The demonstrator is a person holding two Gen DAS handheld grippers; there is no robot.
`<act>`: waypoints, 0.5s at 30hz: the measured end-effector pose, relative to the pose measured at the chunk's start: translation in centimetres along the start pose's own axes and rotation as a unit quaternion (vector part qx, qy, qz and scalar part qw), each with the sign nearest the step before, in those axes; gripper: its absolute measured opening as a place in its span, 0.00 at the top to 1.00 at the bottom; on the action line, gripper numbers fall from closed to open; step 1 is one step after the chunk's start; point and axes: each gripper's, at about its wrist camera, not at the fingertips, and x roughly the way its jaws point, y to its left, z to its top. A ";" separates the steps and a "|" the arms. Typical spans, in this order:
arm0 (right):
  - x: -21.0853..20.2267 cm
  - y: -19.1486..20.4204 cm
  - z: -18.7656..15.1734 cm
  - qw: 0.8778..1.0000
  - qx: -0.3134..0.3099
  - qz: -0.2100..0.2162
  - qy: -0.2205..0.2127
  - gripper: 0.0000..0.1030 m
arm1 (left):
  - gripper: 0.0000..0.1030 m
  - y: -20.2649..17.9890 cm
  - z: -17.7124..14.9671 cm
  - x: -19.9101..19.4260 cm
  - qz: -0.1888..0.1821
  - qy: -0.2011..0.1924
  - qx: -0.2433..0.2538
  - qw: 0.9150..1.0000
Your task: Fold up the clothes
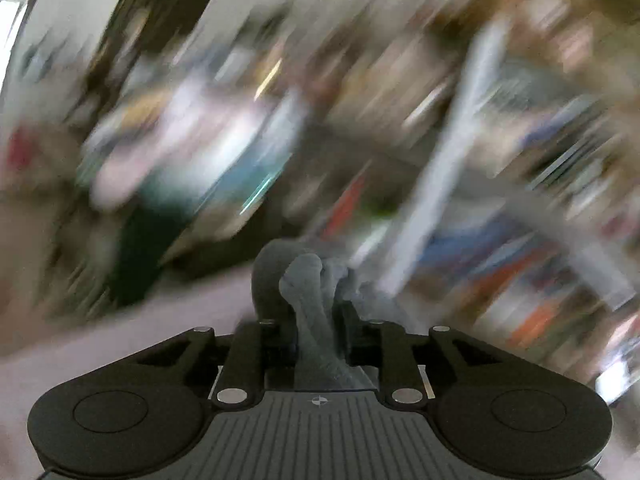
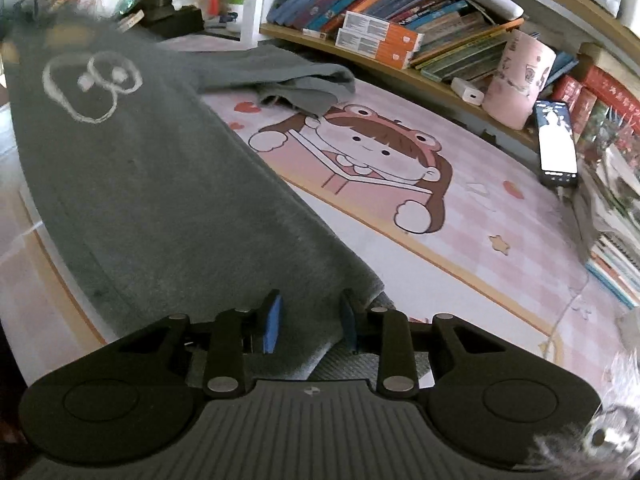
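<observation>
Both grippers on grey shirt (image 2: 152, 184) — lifted off pink cartoon mat (image 2: 460, 240).
Left gripper (image 1: 316, 300) nearly closed, pinching a bunched grey fold; right gripper (image 2: 310, 316) narrowly open, clamping shirt's hem — background blurred in left view.

Open pink cartoon-printed mat (image 2: 460, 248) lies right of the grey cotton shirt (image 2: 160, 200); upright black phone (image 2: 557, 142) and pink cup (image 2: 516, 80) line its far edge.

The left claw (image 1: 310, 304) pinches bunched grey cloth (image 1: 312, 280); the right claw (image 2: 310, 320) grips its hem.
</observation>
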 end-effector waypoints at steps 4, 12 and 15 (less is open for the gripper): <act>0.5 0.2 0.5 1.000 -0.006 0.000 0.002 0.70 | 0.31 2.7 -1.4 1.0 0.014 0.076 -0.029 0.997; 0.3 0.3 0.7 1.000 0.012 0.005 -0.004 0.56 | 0.29 2.2 0.3 -3.4 0.002 -0.064 -0.019 0.998; 0.2 0.6 1.8 1.000 0.015 0.000 -0.018 0.48 | 0.27 -0.5 0.0 -2.7 -0.085 -0.047 0.002 0.995</act>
